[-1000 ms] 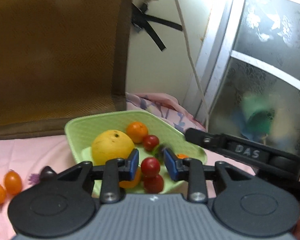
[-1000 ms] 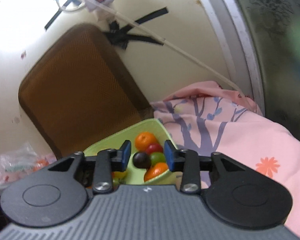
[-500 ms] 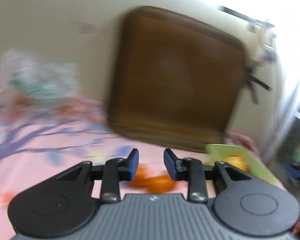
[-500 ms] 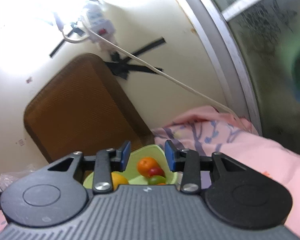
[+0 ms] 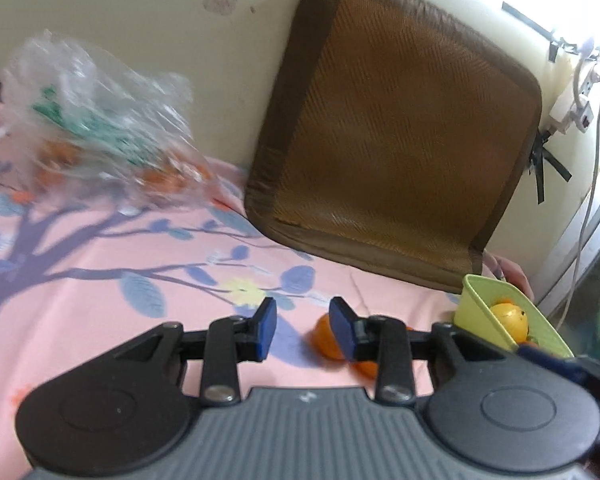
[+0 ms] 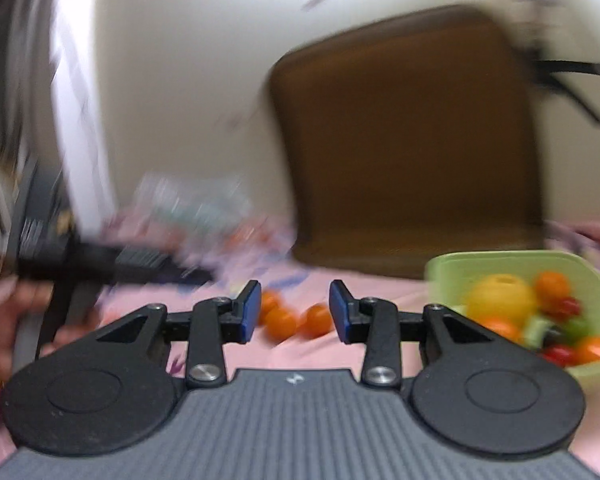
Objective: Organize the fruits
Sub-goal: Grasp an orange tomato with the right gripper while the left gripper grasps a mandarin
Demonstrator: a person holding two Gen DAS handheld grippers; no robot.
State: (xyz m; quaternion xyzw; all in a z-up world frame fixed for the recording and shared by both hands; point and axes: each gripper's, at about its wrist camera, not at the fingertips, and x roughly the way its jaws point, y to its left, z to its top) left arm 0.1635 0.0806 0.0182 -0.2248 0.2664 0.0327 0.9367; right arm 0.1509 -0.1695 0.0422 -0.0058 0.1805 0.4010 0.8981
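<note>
1. Sheet (image 5: 100, 320): pink, tree print. It carries everything below.
2. Cushion (image 5: 400, 140): brown, leaning upright on the wall behind the sheet.
3. Bag (image 5: 100, 120): clear plastic, crumpled, on the sheet to the cushion's left. It is blurred, and orange shapes inside may be more fruit.
4. Bowl (image 5: 476, 300): pale green, at the cushion's lower right corner. It holds the sorted fruit.
5. Left gripper (image 5: 303, 330): jaws apart with nothing between them, low over the sheet and aimed just left of the loose fruit.
6. Right gripper (image 6: 293, 312): released and empty. Its view is smeared. The loose fruit shows through the gap, farther off.
7. Lemon (image 5: 510, 318): yellow, the largest fruit in the bowl, with small orange, red and green pieces around it.
8. Oranges (image 6: 318, 320): three small ones, loose on the sheet and close together, left of the bowl and apart from it.

Step in hand, as judged: reaching for the next loose orange.
Next move calls for: sliding the left gripper slightly right so one orange sits squarely between the pads, then closing gently. The fruit is round and likely to roll on the soft sheet.
</note>
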